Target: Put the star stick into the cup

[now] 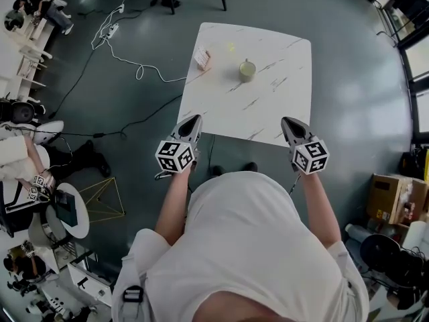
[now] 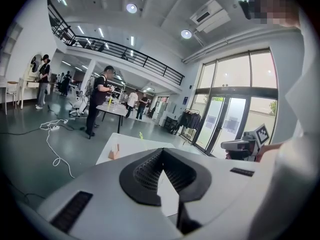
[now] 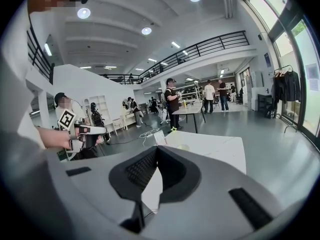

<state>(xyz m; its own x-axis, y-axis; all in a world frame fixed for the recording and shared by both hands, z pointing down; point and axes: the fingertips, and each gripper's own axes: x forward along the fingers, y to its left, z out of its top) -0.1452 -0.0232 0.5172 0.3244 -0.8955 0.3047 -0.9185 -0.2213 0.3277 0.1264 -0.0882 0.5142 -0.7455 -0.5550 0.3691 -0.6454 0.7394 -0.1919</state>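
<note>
Head view shows a white marble counter [image 1: 268,113] with a pale green cup [image 1: 247,70] standing upright on it. The star stick [image 1: 230,47] is on the counter just beyond the cup and a little to its left, apart from it. From above it is only a faint yellow patch, so its long axis and heading cannot be read there. In the left gripper view it shows as a thin yellow sliver [image 2: 141,134], and in the right gripper view its star end [image 3: 174,129] shows past the cup [image 3: 183,147]. A small box [image 1: 202,59] stands left of the cup.

On the near side of the cup, well apart from it, the left gripper [image 1: 194,120] is held over the counter's near edge and the right gripper [image 1: 287,121] likewise, each aimed toward the far side. The left gripper's fingers [image 2: 150,171] are pressed together with nothing between them, and the right gripper's fingers [image 3: 142,171] are also pressed together and empty.
</note>
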